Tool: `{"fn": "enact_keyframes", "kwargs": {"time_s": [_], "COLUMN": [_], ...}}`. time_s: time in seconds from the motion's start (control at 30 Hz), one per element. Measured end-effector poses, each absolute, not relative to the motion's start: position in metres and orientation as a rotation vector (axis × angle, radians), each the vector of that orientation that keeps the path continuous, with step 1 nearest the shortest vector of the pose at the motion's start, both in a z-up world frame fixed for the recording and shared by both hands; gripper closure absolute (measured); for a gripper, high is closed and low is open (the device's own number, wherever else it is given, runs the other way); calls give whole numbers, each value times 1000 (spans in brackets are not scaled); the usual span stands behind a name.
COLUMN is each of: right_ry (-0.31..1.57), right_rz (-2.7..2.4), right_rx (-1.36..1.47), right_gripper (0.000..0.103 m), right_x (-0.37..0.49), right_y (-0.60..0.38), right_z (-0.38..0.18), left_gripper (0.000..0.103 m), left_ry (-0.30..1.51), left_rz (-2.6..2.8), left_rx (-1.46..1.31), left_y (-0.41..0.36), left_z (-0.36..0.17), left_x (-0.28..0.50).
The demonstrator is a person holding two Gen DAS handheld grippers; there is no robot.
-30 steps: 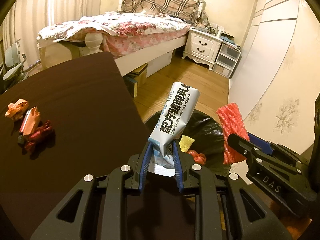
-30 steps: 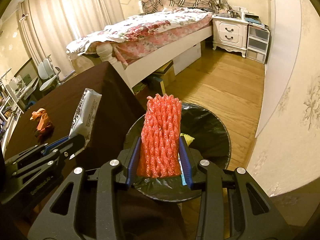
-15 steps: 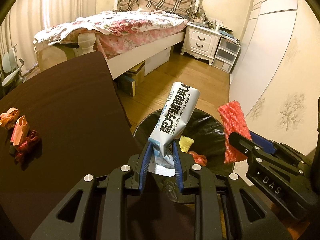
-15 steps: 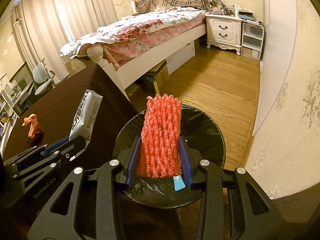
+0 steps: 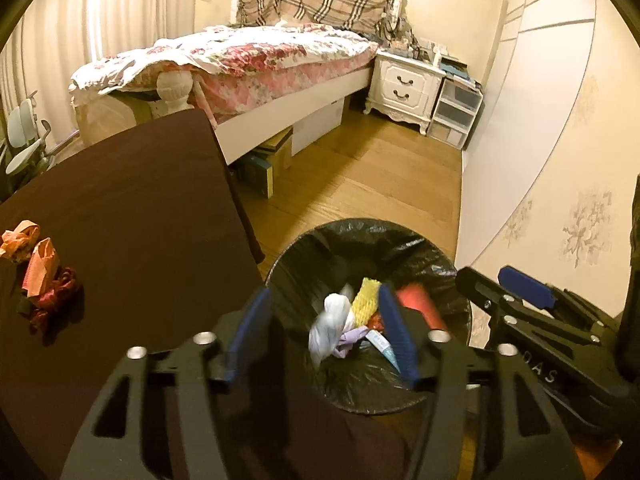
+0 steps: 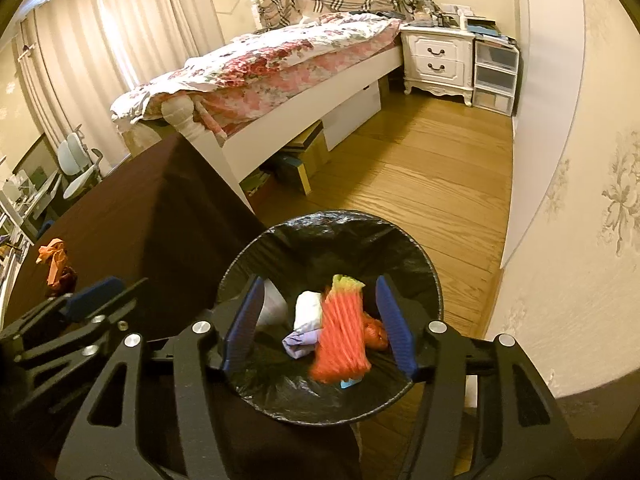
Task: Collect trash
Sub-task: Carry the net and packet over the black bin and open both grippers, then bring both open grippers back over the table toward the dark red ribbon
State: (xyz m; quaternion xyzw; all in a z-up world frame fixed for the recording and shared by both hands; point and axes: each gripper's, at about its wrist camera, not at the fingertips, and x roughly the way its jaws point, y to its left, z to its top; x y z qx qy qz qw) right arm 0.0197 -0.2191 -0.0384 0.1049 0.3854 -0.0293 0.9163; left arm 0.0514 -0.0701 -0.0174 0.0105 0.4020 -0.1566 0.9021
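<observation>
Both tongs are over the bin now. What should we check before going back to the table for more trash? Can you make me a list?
1. Left tongs empty: ok, jaws opening, nothing between them, white packet blurred inside the bin.
2. Right tongs empty: ok, jaws opening, red foam net blurred over the bin's inside, clear of the pads.
3. Both pieces headed inside the black-lined bin: ok.
4. Trash left on the brown table: ok, orange wrappers and a dark red bundle wait at its left side.
5. Whether both pieces have settled: cannot tell.
</observation>
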Motion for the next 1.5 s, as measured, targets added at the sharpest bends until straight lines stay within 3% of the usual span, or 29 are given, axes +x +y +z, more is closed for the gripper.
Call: {"fn": "enact_keyframes", "kwargs": {"time_s": [0.13, 0.4, 1.37, 1.5], "right_ry": [797, 795, 872, 888], "right_rz": [-72, -74, 341, 374], "right_rx": [225, 221, 34, 25], "right_gripper": [41, 31, 30, 26], "right_x": [20, 19, 33, 40], "right_y": [-223, -219, -18, 3], "right_z": [-39, -35, -28, -29], "left_gripper": [32, 29, 29, 29], "left_ry": [824, 798, 812, 816], "left_rz": [-313, -263, 146, 198], "left_rx": [18, 46, -86, -122], "left_y": [-68, -57, 145, 172], "left_z": [-16, -11, -12, -14], "left_x": [50, 43, 6, 0]}}
